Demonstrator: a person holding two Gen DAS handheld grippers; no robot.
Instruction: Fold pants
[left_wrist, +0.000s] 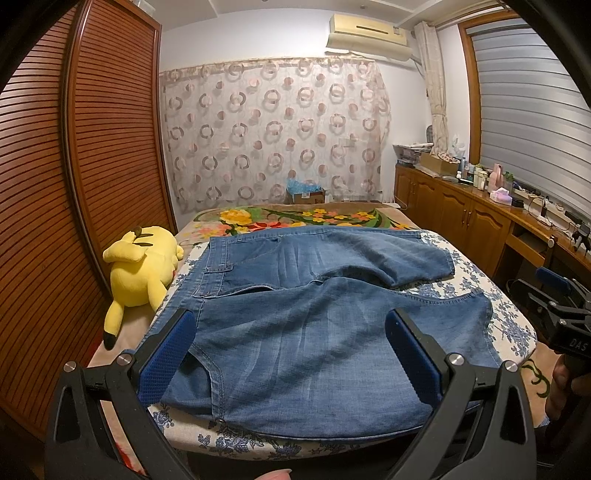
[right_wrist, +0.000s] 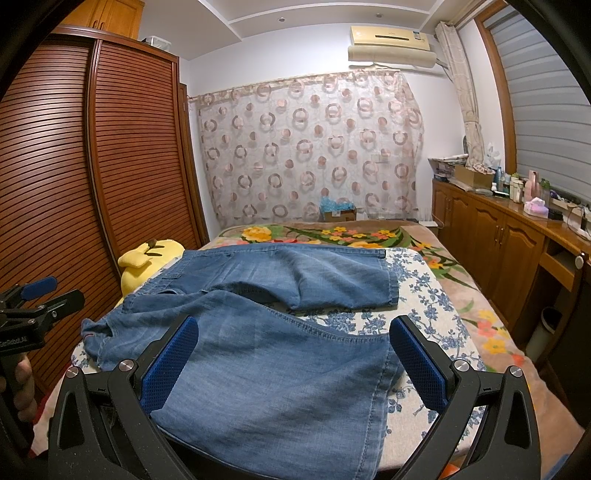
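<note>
Blue denim pants (left_wrist: 295, 332) lie spread on a blue-flowered board (left_wrist: 509, 314) on the bed, waist to the left, legs to the right. The far leg (left_wrist: 388, 258) lies apart from the near leg. My left gripper (left_wrist: 290, 343) is open, hovering over the near waist end. My right gripper (right_wrist: 295, 350) is open over the near leg's hem end (right_wrist: 384, 369). The pants also show in the right wrist view (right_wrist: 258, 369). Each gripper shows at the edge of the other's view, the right (left_wrist: 561, 314) and the left (right_wrist: 33, 306).
A yellow plush toy (left_wrist: 144, 273) lies left of the pants against a wooden slatted wardrobe (left_wrist: 92, 166). A flowered blanket (left_wrist: 295, 218) covers the bed's far end. A wooden cabinet with bottles (left_wrist: 480, 192) runs along the right. A cardboard box (left_wrist: 306, 194) stands by the curtain.
</note>
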